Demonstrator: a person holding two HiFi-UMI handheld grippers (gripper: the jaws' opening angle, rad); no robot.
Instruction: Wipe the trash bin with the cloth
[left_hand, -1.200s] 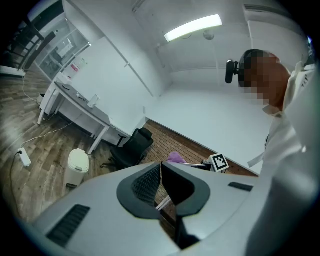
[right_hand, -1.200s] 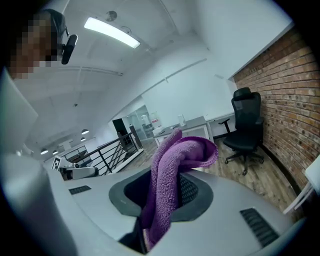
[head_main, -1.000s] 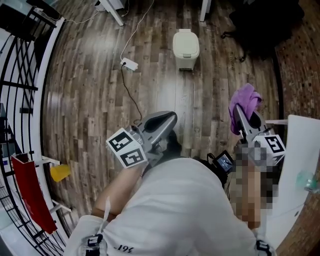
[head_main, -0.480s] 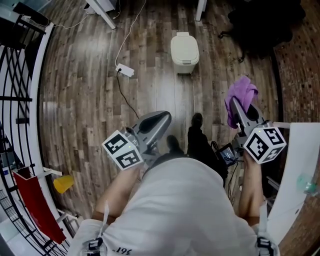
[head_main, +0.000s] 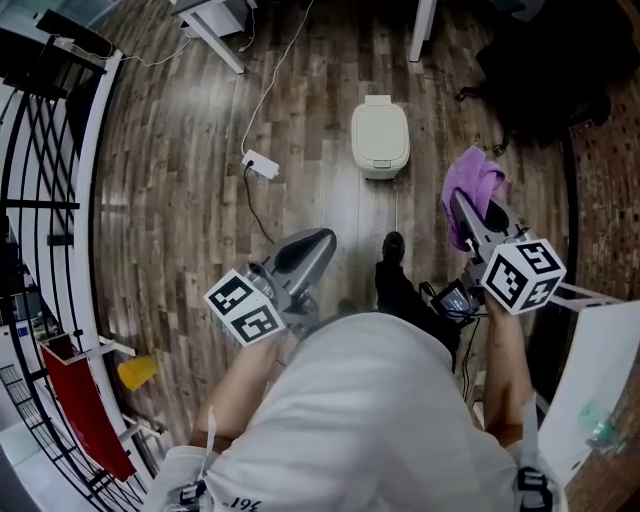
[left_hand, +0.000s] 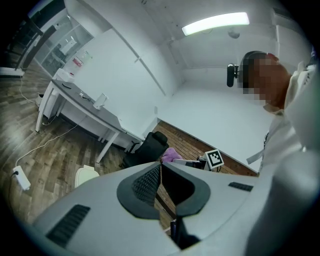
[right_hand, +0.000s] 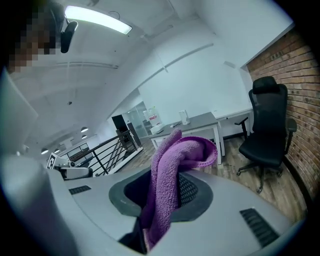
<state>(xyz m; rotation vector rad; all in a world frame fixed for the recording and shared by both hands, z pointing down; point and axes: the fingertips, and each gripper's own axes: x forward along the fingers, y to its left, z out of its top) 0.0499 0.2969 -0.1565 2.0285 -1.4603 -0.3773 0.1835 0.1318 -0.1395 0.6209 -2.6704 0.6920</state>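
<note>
The left gripper (head_main: 318, 240) has smooth grey fingers pressed together on nothing. The right gripper (head_main: 462, 212) pinches a nubby purple cloth (head_main: 470, 182), folded and drooping. Farther off on the plank floor (head_main: 180, 200) stands the cream, rounded trash bin (head_main: 380, 138), well apart, with a white power strip (head_main: 262, 164) to its left and a black chair (head_main: 540, 80) to its right.

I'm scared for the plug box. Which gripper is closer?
Left. The left gripper is just right of the power strip; the right gripper is far right, past the trash bin.
</note>
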